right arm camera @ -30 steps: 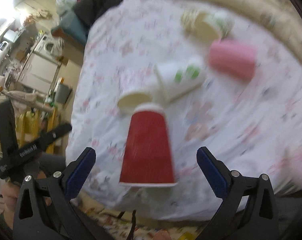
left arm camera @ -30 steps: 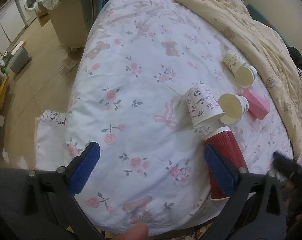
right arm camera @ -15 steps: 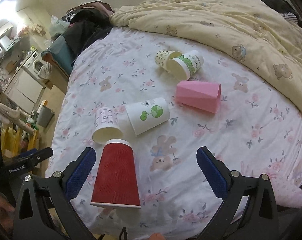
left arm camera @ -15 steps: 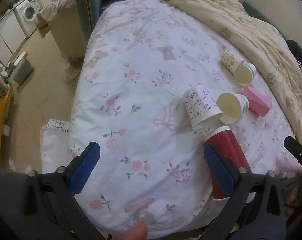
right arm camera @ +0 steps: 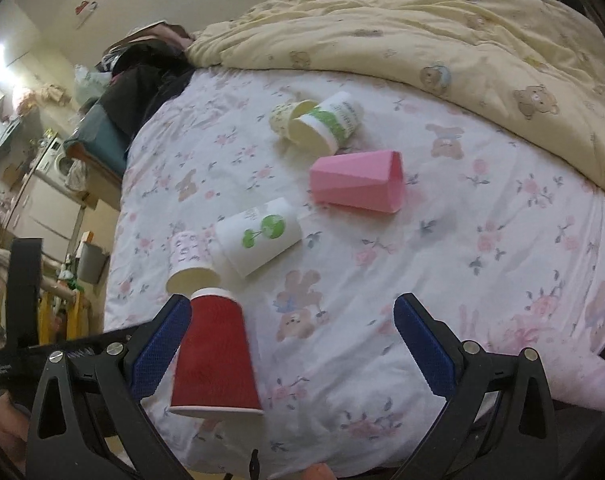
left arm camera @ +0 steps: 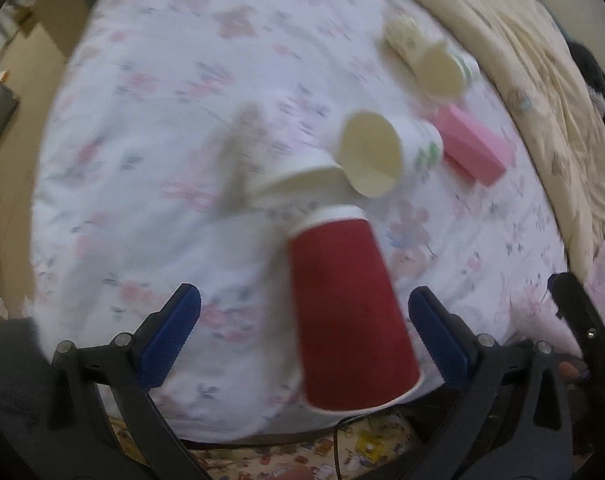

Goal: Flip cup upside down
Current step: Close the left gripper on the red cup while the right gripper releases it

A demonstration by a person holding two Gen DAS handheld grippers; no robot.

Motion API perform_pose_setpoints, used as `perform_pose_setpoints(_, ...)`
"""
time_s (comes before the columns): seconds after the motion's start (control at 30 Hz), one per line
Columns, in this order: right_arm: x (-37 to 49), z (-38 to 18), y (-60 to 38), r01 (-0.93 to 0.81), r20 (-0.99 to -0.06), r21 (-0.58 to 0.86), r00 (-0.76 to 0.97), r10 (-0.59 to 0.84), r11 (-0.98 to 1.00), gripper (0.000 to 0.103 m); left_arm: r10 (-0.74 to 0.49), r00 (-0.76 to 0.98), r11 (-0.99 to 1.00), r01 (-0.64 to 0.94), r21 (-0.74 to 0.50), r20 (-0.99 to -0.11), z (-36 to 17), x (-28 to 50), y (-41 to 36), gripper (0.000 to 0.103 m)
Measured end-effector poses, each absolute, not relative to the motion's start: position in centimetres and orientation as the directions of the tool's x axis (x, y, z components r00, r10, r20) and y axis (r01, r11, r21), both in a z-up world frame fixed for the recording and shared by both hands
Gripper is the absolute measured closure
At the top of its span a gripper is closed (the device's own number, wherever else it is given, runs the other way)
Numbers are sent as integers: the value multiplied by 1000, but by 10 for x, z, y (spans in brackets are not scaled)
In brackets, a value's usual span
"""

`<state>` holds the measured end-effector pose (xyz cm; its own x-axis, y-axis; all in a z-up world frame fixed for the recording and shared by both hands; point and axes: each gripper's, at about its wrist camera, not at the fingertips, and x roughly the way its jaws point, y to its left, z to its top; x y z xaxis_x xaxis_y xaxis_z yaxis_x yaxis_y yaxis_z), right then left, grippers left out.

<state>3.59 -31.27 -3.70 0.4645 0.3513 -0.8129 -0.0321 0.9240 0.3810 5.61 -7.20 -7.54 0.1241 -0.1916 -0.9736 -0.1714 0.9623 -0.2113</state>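
The left wrist view looks from the foot edge of the bed (left arm camera: 150, 128) forward and down over the sheet, close to the red cup (left arm camera: 348, 312); this view is blurred. The right wrist view looks from the same edge, a little lower, toward the duvet (right arm camera: 442, 36). Both views share the red cup (right arm camera: 214, 354) and the pink cup (right arm camera: 360, 188).

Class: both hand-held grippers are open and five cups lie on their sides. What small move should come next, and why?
Probably bring the left hand-held gripper forward and to its right toward the small patterned cup beyond the red cup. The red cup already stands upside down, and the patterned cup looks like the nearest one on its side.
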Motion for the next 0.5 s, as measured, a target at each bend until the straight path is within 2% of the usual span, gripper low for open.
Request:
perform_pose_setpoints(0.13,36,-40,-321,-5,-818,385,460,345,923,0,-188,64,970,-143,-195,-980,-92,68,-94,2)
perform_pose_setpoints(0.27,36,-41,-328,14,-820,393,457,343,919,0,-161,-17,980,-117,-158,-987,-115,82,-110,11)
perform_pose_setpoints(0.4,39,-41,-330,25,-819,408,452,354,912,0,-141,-48,985,-103,-135,-989,-128,87,-116,13)
perform_pose_setpoints(0.5,40,-43,-330,27,-822,407,448,353,913,0,-153,-80,983,-119,-143,-985,-137,89,-115,20)
